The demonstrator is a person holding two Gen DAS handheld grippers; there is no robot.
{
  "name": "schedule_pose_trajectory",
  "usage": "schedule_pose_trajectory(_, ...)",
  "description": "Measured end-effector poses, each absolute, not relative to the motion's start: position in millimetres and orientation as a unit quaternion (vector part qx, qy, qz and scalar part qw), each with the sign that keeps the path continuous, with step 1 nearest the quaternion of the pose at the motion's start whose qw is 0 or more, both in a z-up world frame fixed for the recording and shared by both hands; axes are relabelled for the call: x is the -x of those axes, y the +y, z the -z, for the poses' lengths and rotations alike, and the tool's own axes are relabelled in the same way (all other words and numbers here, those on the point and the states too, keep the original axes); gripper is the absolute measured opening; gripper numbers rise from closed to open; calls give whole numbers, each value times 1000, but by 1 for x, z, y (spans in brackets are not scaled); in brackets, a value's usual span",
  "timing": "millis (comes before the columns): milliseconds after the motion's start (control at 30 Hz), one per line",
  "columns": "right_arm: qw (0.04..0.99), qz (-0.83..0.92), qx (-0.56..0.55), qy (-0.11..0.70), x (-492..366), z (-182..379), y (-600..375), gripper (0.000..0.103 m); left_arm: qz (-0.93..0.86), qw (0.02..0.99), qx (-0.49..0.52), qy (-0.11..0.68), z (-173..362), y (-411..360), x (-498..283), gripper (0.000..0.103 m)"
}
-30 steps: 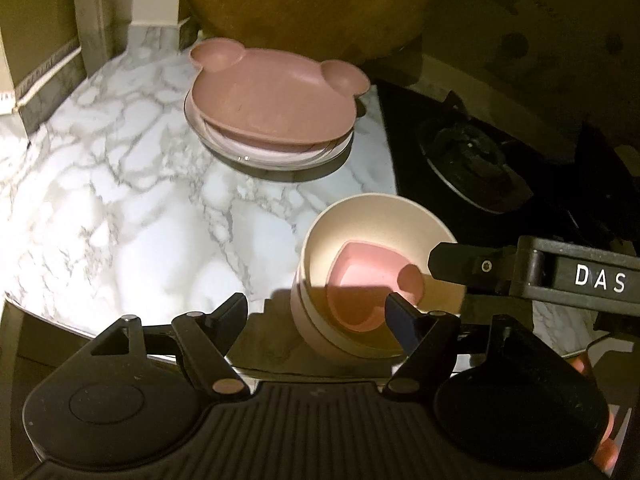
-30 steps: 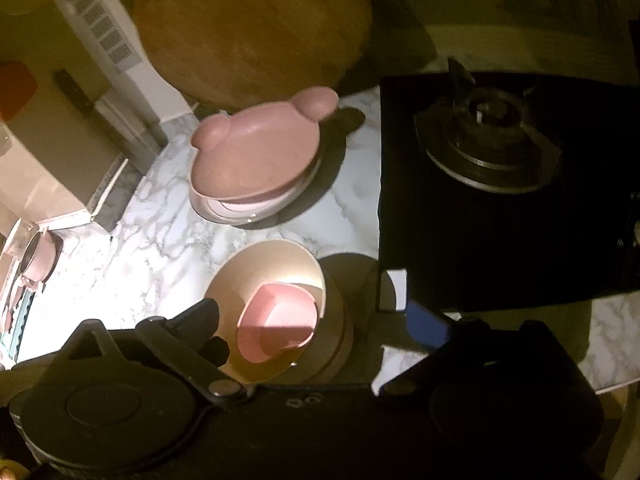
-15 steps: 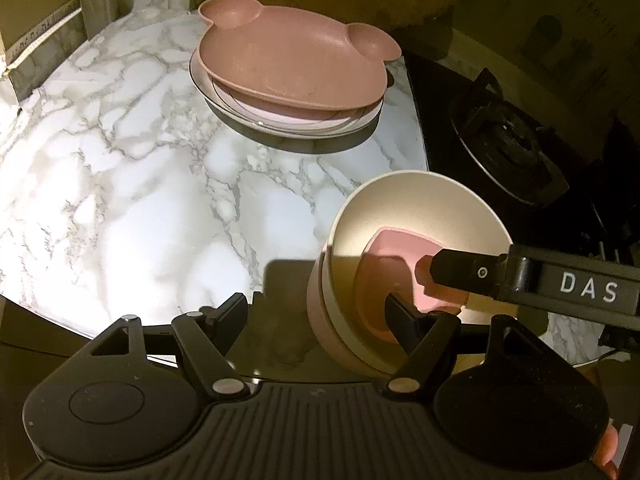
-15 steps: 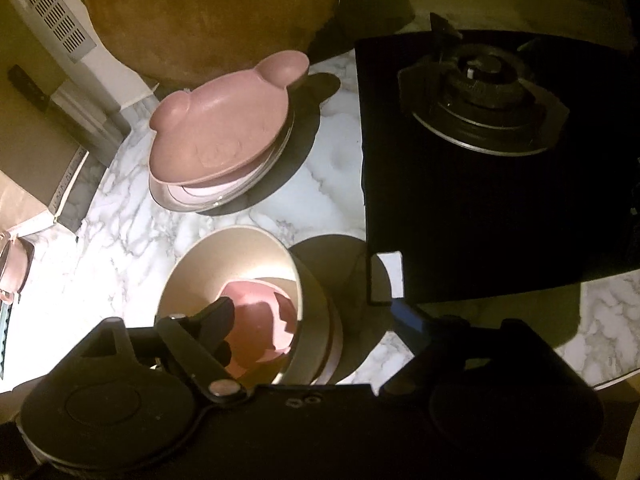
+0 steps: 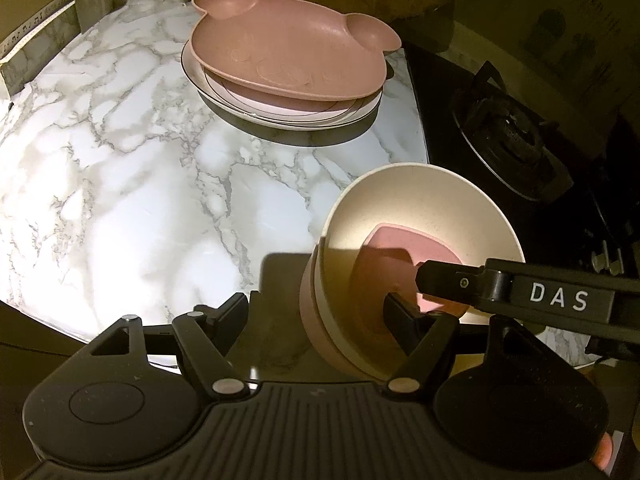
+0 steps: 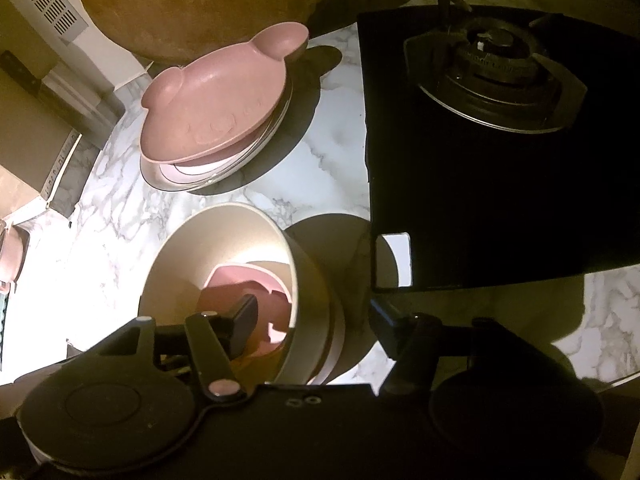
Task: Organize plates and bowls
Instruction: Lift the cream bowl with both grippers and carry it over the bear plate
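1. Our left gripper [image 5: 318,318] stands open: one finger over bare counter, the other inside the cream bowl [image 5: 424,208]. It has closed in on the bowl stack since a second ago, when the bowl sat further ahead.
2. Our right gripper [image 6: 312,312] is also spread wide, straddling the bowl wall: its left finger [image 6: 242,316] is down inside by the small pink dish [image 6: 256,280], its right finger outside. A second ago that finger was still clear of the rim.
3. The cream bowl [image 6: 224,248] sits nested in a pink bowl [image 5: 310,312], near the counter's [image 5: 120,200] front edge, just beside the black hob [image 6: 500,200]. The stack now leans, its mouth turned toward the counter's back; earlier it sat level.
4. The bear-shaped pink plate [image 5: 288,56] lies on round white plates [image 5: 280,114] toward the counter's back edge, well apart from the bowls. Its long axis runs along that edge, ears toward the back. It has not moved.
5. Only the left view shows the right gripper's arm crossing the bowl, marked "DAS" [image 5: 558,302]. Only the right view shows the whole burner [image 6: 496,64], the round wooden board [image 6: 200,4] behind the plates, and the bowl's shadow on the marble.
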State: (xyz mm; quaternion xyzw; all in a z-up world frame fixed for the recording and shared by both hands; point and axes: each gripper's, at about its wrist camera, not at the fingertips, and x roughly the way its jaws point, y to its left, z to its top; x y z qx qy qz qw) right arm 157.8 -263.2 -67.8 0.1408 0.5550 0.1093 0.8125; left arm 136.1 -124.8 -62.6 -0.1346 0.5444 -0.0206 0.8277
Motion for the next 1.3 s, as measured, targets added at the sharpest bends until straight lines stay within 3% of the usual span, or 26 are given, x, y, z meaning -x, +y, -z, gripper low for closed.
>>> schedule_pose_trajectory(100,810,-111,-141,558,-158,68,-263,52,25,826,140,545,62,-125,-137,68)
schedule_pose_trajectory(367,809,-115,-149,557,-158,68,-265,41,41,825,154,542,59,-126,-137,40)
schedule_pose_trajectory(467,807,-115,-154,558,-158,68,-266,32,41,825,154,542,58,-127,-137,38)
schedule_pose_trajectory(567,808,-114,-152,558,-157,67,-266,30,39,824,157,543,58,-125,-137,35)
schedule_pose_trajectory(1300,821,-109,-151,540,-154,42,-257,27,36,834,152,530,29,-115,-139,35)
